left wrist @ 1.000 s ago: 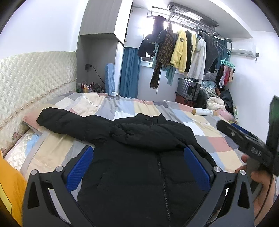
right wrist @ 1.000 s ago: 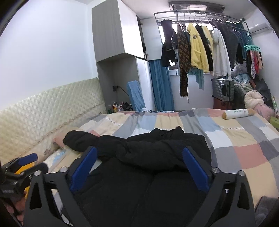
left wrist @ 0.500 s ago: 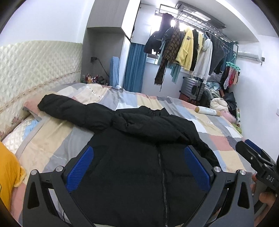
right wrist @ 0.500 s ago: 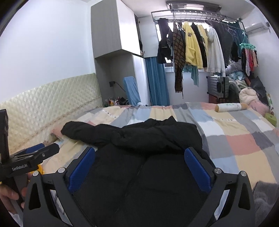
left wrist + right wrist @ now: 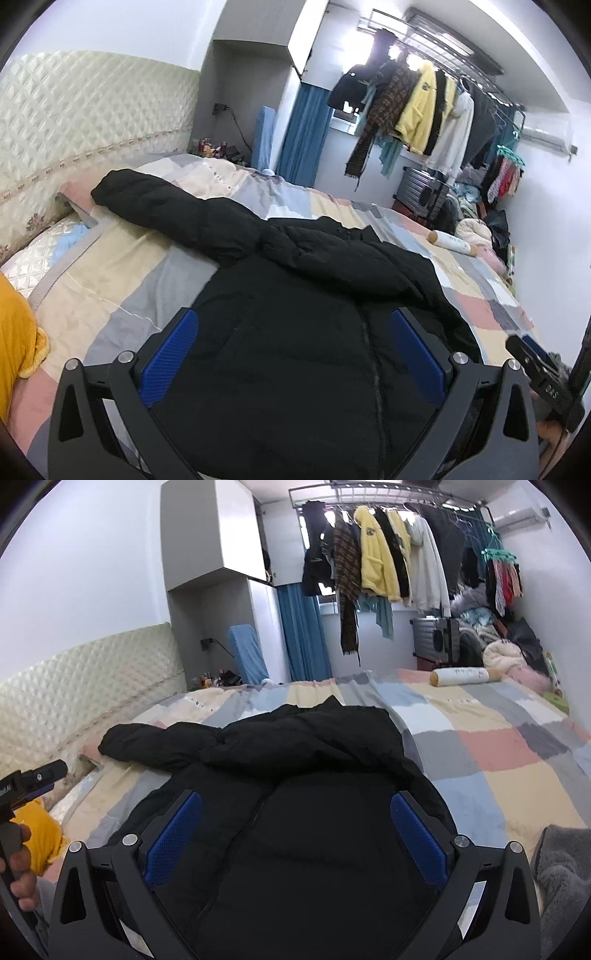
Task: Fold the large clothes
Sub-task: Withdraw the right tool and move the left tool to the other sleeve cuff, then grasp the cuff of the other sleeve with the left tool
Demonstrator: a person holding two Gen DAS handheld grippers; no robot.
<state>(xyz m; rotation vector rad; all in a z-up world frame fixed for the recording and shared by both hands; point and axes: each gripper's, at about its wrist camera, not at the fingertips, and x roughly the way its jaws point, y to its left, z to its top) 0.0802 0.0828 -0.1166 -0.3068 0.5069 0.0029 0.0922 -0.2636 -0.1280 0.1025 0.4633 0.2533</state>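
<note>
**Both tools poised over the jacket, nothing gripped yet**

I have the black padded zip-front jacket [image 5: 303,332] spread front-up on the patchwork-quilted bed [image 5: 122,280], filling the middle of both wrist views. One sleeve already lies folded across the chest, from about 3 o'clock towards 10 o'clock, while the other sleeve [image 5: 166,206] runs out towards 10 o'clock, to the pillow by the cream quilted headboard [image 5: 92,114]. I judge it lies flat like this so the sleeves can be brought in before the body is doubled over.

My left gripper [image 5: 291,354] hangs above the lower body of the jacket with its blue-padded fingers [image 5: 170,354] spread wide and holding nothing. My right gripper [image 5: 295,834] is the same: fingers [image 5: 417,838] apart, empty, the zip line running between them. I read this as lining up for the outstretched sleeve or the hem; whether the fingers touch the cloth I cannot tell.

Writing: the right tool's body, seen at 4 o'clock in the left view, carries white letters that look like "DAS". The cream cylindrical bolster [image 5: 461,675] at 1 o'clock has dark lettering too small to read. A yellow fleece on the hanging rail [image 5: 373,565] bears a small round badge I cannot read.
</note>
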